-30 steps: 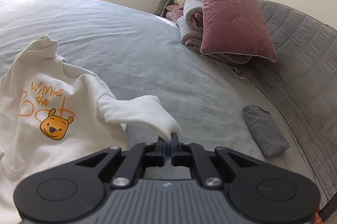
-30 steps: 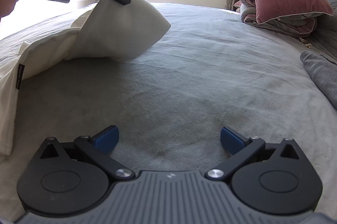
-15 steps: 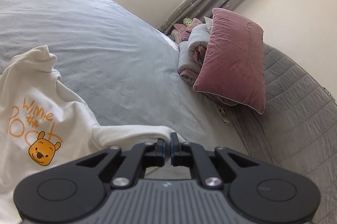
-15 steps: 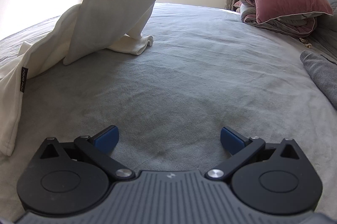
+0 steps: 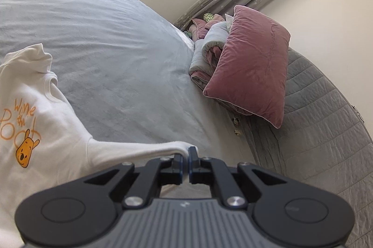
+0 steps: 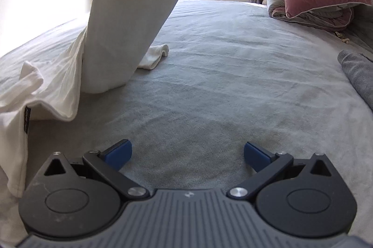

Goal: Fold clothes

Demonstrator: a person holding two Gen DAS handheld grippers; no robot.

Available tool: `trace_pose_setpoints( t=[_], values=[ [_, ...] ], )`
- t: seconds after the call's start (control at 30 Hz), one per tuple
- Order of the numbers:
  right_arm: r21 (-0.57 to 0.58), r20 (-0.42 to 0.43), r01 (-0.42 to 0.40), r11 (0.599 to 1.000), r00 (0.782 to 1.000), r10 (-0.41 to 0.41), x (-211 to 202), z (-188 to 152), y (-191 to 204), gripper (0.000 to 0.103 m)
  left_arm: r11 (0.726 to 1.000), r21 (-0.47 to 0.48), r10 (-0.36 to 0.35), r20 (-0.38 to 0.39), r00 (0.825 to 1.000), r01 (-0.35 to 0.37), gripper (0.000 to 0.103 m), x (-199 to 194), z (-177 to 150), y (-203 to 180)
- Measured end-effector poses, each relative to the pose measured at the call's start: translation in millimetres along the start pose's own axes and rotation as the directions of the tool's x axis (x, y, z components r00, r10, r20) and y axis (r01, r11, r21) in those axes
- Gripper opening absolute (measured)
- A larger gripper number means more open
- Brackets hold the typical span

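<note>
shirt [image 5: 46, 131], white with an orange bear print, lies near the left edge of the bed [image 5: 121, 57], its body flat on the grey cover and one sleeve [image 5: 130, 150] pulled up off it. the cloth looks thin, soft and light, with no stiffness of its own: the raised sleeve hangs as a long limp panel in the right wrist view, and the hem below it buckles into loose waves. it should drape over whatever carries it and slide a little on the smooth cover, so a fold will probably hold only if laid down flat and smoothed. the cuff and the shoulder seam seem the best places to take hold, since doubled fabric there gives the pads more to bite on.

left gripper [image 5: 188, 152] is clamped on the end of that sleeve, its pads pinched together with the white cloth between them. right gripper [image 6: 187, 152] hovers low over bare cover near the front edge of the bed, jaws spread wide with nothing in them, well apart from the shirt.

further out, a pink pillow [image 5: 251, 71] leans on a rolled quilt [image 5: 207, 50] at the head of the bed, and a folded grey garment [image 6: 359, 75] rests at the right edge.
</note>
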State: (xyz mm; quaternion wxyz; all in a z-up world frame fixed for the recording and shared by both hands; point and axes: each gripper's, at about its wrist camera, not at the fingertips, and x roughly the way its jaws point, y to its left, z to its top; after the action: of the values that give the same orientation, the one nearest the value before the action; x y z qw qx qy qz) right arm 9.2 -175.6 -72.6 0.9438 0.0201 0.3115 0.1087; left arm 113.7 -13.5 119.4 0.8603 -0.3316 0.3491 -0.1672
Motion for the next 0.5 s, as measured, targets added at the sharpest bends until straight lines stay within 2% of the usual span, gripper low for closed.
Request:
trace_pose_setpoints(
  t=[0.17,0.27,0.33,0.5],
  values=[
    [0.16,0.174,-0.103,0.982,0.982,0.075,-19,19,2,0.103,0.996,-0.088,0.019,-0.028,0.999,-0.021,0.004,7,-6,-1],
    [0.204,0.245,-0.173,0.963,0.962,0.121,-25,30,14,0.093,0.992,-0.121,0.02,-0.031,0.999,-0.024,0.004,8,-11,1],
    [0.209,0.262,-0.204,0.956,0.954,0.146,-24,36,25,0.087,0.99,-0.138,0.018,-0.032,0.999,-0.023,0.004,9,-13,2],
    [0.199,0.279,-0.183,0.963,0.952,0.124,-13,46,43,0.071,0.988,-0.157,0.01,-0.035,0.999,-0.015,0.004,11,-16,5]
  ],
)
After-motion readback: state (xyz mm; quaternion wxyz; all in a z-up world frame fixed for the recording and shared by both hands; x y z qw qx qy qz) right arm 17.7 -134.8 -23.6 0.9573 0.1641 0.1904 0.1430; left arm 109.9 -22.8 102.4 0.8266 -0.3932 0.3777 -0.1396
